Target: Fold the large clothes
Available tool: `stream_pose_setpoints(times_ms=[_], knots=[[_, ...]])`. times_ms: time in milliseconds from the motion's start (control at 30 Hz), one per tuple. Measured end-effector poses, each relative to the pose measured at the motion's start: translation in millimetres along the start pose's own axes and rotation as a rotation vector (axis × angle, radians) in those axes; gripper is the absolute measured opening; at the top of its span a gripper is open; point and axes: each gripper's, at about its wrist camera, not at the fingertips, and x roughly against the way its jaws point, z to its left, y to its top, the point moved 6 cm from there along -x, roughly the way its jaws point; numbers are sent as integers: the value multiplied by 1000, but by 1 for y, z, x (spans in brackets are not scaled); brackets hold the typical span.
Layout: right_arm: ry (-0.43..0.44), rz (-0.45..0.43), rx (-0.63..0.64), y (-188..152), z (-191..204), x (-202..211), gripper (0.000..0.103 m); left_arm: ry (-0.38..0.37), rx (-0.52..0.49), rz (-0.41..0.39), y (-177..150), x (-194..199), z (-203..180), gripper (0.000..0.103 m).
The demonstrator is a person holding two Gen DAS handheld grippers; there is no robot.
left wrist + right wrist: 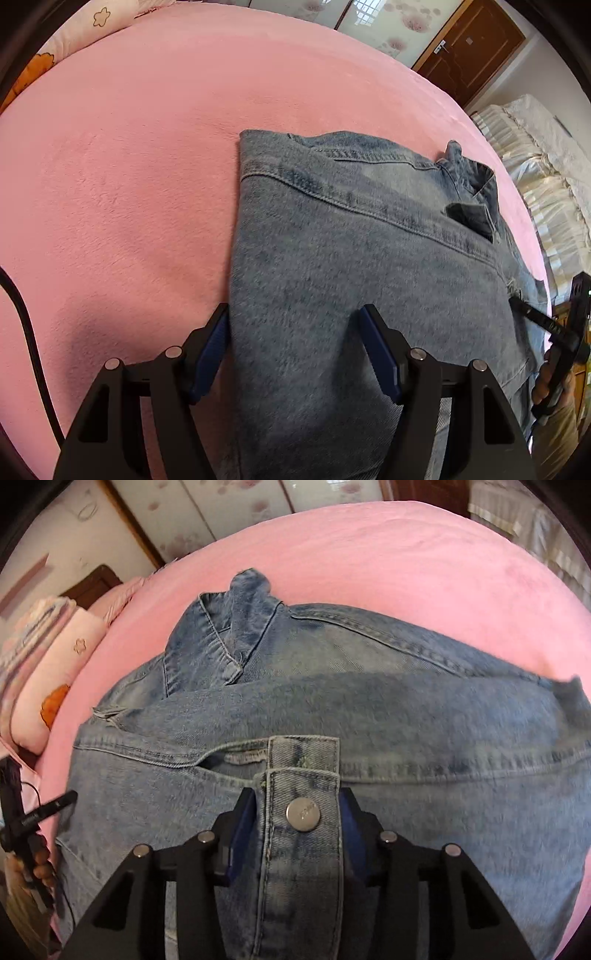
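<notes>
A pink bed (129,166) is filling most of both views, and a blue denim jacket (351,258) is lying across it, partly folded, with its collar (221,635) sticking up at the jacket's far edge. Pale patterned pillows (55,657) are resting beyond the jacket, at the edge of the bed. A frilled white cover (546,177) is showing off the bed, past the jacket's collar end, below a brown wooden door (476,48).

The left gripper (295,328) is sitting over the jacket's near side edge, its jaws standing apart with denim lying between them; one blue pad is just beside the fabric's edge and the other is resting over the cloth, not pressing it. The right gripper (297,812) is straddling the jacket's button placket, its jaws close against both sides of the strip, though whether they are pinching it cannot be told. A silver button (303,814) is sitting between them.
</notes>
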Motion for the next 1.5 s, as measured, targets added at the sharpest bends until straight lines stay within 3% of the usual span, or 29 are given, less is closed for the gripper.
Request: stream_pose_setpoints(times_ms=[67, 167, 333, 467, 667, 767, 833, 1000, 1100, 1200, 1333, 1433, 1500], knots=[[-31, -2, 61, -1, 10, 1, 27, 5, -8, -13, 0, 0, -3, 53], [-110, -64, 167, -4, 33, 20, 23, 28, -10, -41, -2, 2, -4, 41], [-125, -283, 306, -4, 85, 95, 22, 4, 50, -94, -3, 11, 4, 24], [-102, -443, 345, 13, 116, 152, 22, 4, 65, -129, 0, 15, 3, 18], [-111, -577, 366, 38, 133, 191, 22, -4, 85, -200, 6, 24, -3, 17], [-139, -545, 307, 53, 116, 178, 22, 17, 86, -210, 13, 20, -7, 17], [-167, -478, 242, 60, 92, 155, 22, 25, 82, -205, 18, 14, -13, 17], [-261, -197, 79, 48, 18, 60, 24, 75, 41, -180, 24, 0, -24, 20], [-351, -65, 45, 27, -8, 20, 32, 123, 6, -157, 25, -7, -26, 24], [-338, -109, -4, 19, -18, 29, 40, 148, -17, -152, 24, -6, -29, 24], [-318, -180, -36, 15, -18, 54, 41, 159, -47, -185, 27, 6, -50, 25], [-209, -205, 4, 15, 9, 64, 41, 135, -91, -194, 29, 14, -78, 39], [-126, -207, 48, 18, 35, 66, 41, 144, -98, -187, 31, 11, -87, 41]])
